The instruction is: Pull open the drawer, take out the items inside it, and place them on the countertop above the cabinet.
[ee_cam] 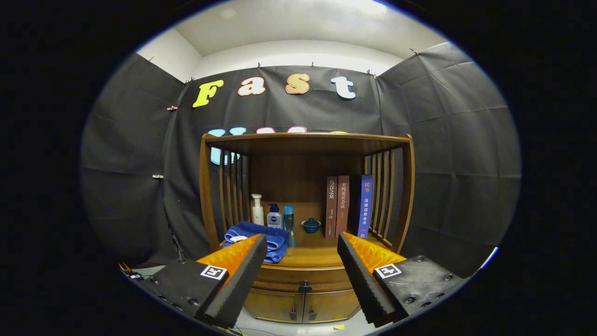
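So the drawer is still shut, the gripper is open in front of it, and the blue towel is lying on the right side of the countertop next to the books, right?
Not quite: in the gripper view the blue towel lies on the left of the countertop, by the bottles; the books stand on the right. The drawer is shut and the gripper is open before it.

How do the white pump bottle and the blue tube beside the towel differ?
The white pump bottle is pale, has a pump head and stands taller; the blue tube is teal and slim with a flat top. The pump bottle stands farthest left, the tube nearer the small bowl. Both stand upright on the countertop, beyond the open tongs.
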`<state>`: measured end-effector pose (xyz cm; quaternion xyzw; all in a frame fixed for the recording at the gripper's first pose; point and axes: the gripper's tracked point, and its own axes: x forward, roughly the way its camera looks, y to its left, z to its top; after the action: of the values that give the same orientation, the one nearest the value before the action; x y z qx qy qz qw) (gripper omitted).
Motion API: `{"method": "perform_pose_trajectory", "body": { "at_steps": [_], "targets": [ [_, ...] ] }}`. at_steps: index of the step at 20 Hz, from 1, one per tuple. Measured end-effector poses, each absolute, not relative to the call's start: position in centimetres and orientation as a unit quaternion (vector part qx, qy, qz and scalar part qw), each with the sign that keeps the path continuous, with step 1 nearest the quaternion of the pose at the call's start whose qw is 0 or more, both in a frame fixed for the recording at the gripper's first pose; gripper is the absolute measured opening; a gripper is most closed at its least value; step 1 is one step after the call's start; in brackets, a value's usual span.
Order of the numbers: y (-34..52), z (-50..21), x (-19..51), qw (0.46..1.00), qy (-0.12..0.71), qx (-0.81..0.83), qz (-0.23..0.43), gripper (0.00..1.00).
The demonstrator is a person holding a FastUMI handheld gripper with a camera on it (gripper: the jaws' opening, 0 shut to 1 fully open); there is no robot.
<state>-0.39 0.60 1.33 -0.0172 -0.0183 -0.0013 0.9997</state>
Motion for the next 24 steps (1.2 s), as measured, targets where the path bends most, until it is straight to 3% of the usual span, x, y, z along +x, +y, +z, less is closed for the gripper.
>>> {"method": "perform_pose_trajectory", "body": {
  "at_steps": [6,24],
  "targets": [
    [0.5,-2.1,1.2,1.000,-0.002,-0.013,-0.003,0.99],
    [-2.4,-23.4,11.6,0.990,0.135,0.007,-0.032,1.00]
  ]
}}
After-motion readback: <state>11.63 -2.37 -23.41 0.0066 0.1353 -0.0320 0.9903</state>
